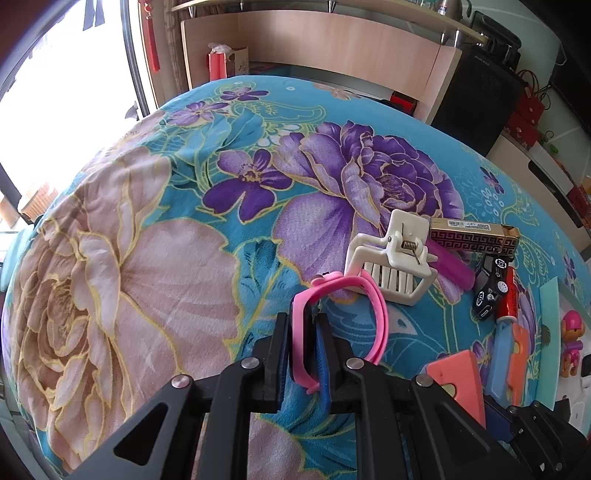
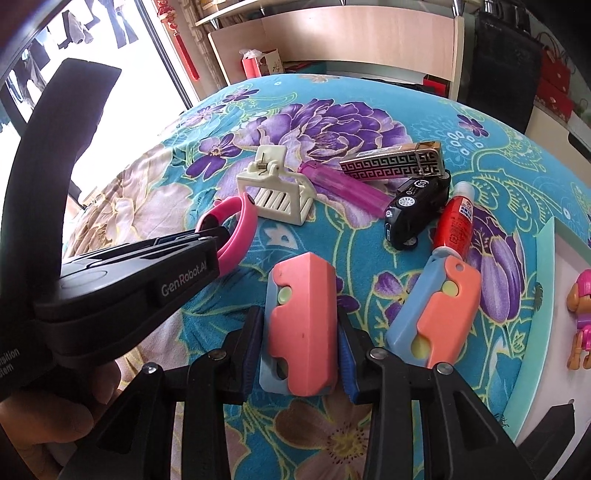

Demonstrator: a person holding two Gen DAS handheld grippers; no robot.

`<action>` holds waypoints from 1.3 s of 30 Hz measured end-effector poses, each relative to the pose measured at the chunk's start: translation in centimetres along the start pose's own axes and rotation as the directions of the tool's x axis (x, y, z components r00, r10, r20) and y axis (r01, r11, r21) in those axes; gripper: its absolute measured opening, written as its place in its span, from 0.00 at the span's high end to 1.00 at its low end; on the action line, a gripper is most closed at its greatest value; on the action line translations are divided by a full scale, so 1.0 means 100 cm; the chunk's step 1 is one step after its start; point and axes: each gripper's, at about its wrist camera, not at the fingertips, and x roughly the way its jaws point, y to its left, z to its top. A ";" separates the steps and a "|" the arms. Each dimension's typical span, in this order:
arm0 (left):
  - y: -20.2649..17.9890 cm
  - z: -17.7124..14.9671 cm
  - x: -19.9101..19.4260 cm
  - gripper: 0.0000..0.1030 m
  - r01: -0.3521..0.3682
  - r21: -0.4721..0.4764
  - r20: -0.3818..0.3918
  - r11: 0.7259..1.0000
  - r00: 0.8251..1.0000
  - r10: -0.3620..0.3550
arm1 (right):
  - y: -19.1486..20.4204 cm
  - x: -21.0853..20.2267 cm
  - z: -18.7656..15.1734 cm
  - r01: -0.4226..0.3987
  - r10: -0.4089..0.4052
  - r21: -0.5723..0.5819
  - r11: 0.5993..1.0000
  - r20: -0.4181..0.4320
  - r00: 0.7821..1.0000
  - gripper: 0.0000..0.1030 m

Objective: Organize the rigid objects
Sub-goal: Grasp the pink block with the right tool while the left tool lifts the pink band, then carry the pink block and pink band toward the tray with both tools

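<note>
L hand-held gripper (image 1: 303, 332) clamps pink wristband (image 1: 369, 295); R hand-held gripper (image 2: 301, 332) clamps coral-blue block (image 2: 301, 325), long axis fwd; tray (image 2: 546, 251) lies right, R nearer.

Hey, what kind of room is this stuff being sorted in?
Probably a home bedroom or living room: a floral blanket covers the surface, a wooden cabinet stands behind it, and laundry hangs outside the window.

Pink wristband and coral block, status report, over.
Left gripper shut on pink wristband. Right gripper shut on coral block. Second coral block, toy car, glue tube crowd close ahead.
</note>
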 end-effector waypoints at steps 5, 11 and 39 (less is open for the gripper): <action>0.004 0.001 -0.002 0.85 0.016 -0.019 0.013 1.000 1.000 -0.016 | -0.004 -0.005 0.002 -0.014 0.013 0.021 1.000 0.019 1.000 0.63; 0.011 0.003 -0.012 0.87 0.033 -0.046 0.048 0.998 0.998 -0.031 | -0.010 -0.015 0.004 -0.040 0.037 0.052 0.998 0.056 0.998 0.63; -0.120 -0.009 -0.084 0.87 0.197 0.259 0.176 0.945 0.953 -0.247 | -0.164 -0.120 -0.028 0.082 -0.206 0.464 0.882 0.223 0.953 0.63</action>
